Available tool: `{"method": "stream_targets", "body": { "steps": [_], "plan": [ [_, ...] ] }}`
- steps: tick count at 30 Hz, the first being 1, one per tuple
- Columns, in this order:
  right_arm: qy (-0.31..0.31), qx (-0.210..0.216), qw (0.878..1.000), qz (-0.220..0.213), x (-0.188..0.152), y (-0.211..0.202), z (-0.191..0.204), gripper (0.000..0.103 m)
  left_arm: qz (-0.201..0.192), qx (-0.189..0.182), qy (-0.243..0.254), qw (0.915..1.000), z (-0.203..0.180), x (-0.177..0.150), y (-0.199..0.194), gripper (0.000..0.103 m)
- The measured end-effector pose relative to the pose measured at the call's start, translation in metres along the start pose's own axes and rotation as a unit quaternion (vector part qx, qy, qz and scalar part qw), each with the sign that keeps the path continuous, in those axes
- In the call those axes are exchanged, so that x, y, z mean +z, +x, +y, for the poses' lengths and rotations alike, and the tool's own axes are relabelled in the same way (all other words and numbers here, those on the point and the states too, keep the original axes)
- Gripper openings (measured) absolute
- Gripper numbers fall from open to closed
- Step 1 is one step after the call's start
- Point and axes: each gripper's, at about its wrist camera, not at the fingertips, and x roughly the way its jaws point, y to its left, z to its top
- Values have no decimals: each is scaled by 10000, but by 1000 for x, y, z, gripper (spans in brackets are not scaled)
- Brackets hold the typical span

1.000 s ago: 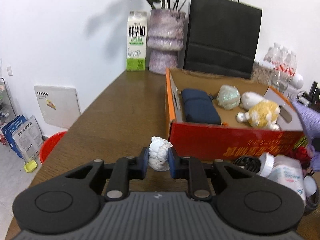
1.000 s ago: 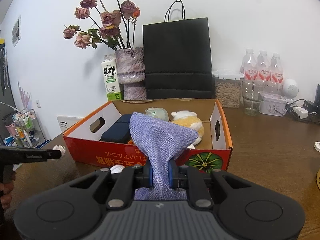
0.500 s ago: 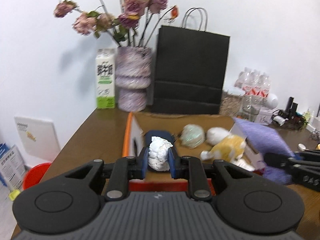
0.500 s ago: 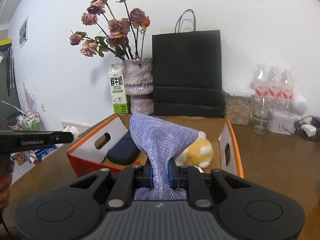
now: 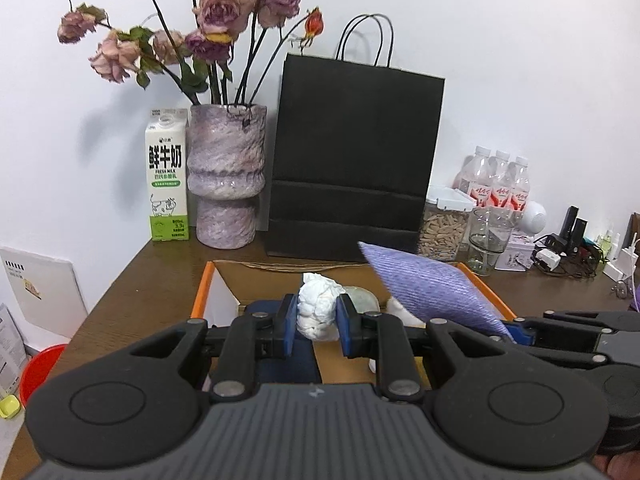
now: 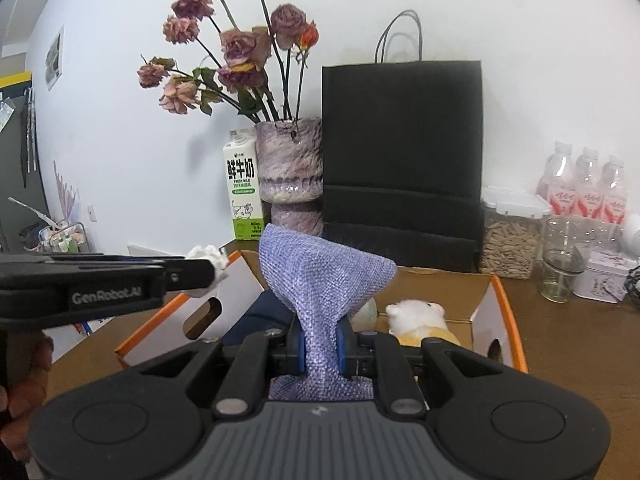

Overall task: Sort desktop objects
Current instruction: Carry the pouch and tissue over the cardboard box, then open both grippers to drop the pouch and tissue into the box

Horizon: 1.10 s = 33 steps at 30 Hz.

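Note:
My left gripper [image 5: 318,326] is shut on a crumpled white paper wad [image 5: 318,308] and hovers over the left part of the open cardboard box [image 5: 200,296]. My right gripper [image 6: 321,346] is shut on a purple woven cloth pouch [image 6: 320,268], held above the same box [image 6: 508,320]. In the right wrist view the left gripper [image 6: 212,268] reaches in from the left with the wad [image 6: 208,258]. In the left wrist view the pouch [image 5: 432,292] hangs at the right. Inside the box lie a dark blue case [image 6: 260,316], a pale green ball [image 6: 366,312] and a yellow-and-white plush toy [image 6: 420,318].
Along the back wall stand a milk carton [image 5: 168,174], a purple vase with dried roses [image 5: 226,176], a black paper bag [image 5: 352,160], a jar of seeds [image 5: 442,228], a glass [image 5: 488,236] and water bottles [image 5: 498,184]. Cables and chargers [image 5: 568,244] lie far right. A red bin [image 5: 38,368] sits below the table's left edge.
Both grippers rose and moved forward over the box, each keeping its grip. The left gripper swung right from the table beside the box, and the two now hang close together.

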Motion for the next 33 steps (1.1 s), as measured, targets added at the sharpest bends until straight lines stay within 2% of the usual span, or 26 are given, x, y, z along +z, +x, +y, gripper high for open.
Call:
{"method": "stream_targets", "body": {
  "steps": [8, 22, 24, 25, 26, 27, 28, 29, 33],
  "plan": [
    [-2, 100, 9997, 211, 3, 37, -3, 13, 270, 113, -48, 9996, 4, -3, 35, 22],
    [-73, 69, 9980, 630, -5, 63, -8, 16, 643, 312, 18, 9974, 10, -14, 66, 23],
    [-193, -15, 9974, 693, -6, 64, -6, 24, 665, 353, 77, 9971, 10, -15, 67, 29],
    [-232, -68, 9972, 713, -6, 64, -6, 37, 665, 389, 119, 9970, 9, -15, 67, 43],
    [-234, -117, 9969, 737, -6, 63, -6, 63, 666, 453, 157, 9966, 9, -15, 67, 73],
    [-248, -154, 9968, 743, -7, 62, -6, 76, 639, 512, 193, 9965, 9, -15, 66, 87],
    [-291, -221, 9967, 719, -6, 60, -6, 95, 560, 560, 229, 9966, 9, -15, 64, 102],
    [-329, -252, 9968, 683, -6, 58, -5, 101, 494, 587, 273, 9967, 9, -15, 61, 103],
    [-312, -371, 9955, 813, -3, 54, -8, 103, 529, 575, 292, 9965, 8, -14, 58, 103]
  ]
}}
